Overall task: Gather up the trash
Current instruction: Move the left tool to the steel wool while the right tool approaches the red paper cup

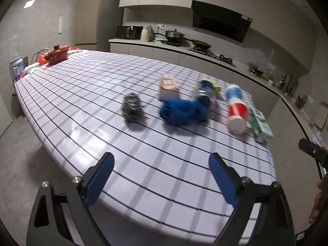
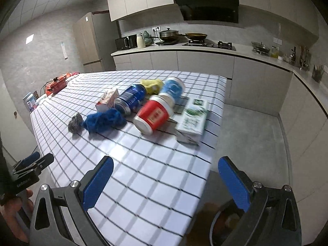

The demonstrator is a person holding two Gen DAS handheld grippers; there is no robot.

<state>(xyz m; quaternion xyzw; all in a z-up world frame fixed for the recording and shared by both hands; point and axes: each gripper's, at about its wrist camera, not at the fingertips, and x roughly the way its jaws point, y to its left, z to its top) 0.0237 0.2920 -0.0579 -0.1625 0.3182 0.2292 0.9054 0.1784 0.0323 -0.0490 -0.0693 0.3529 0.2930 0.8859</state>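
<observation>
Trash lies in a cluster on the checked table [image 1: 82, 86]: a steel wool ball [image 1: 132, 107], a crumpled blue cloth [image 1: 183, 112], a small red-and-white carton [image 1: 168, 87], a blue can [image 1: 205, 93] on its side, a red tub with a white lid [image 1: 236, 112] and a green-and-white carton [image 1: 260, 125]. My left gripper [image 1: 161, 156] hangs open over the near table edge, short of the cloth, with nothing in it. My right gripper [image 2: 166, 161] is open and holds nothing, above the table's near right corner; the red tub [image 2: 153, 113] and green carton [image 2: 192, 121] lie ahead.
A dark round bin [image 2: 213, 221] with brown contents stands on the floor below the right gripper. A red pot [image 1: 58, 54] and jars sit at the table's far left end. Kitchen counter with stove [image 2: 201, 44] runs behind. A blue-and-white tub [image 2: 173, 88] and a yellow rag [image 2: 152, 85] lie behind the cluster.
</observation>
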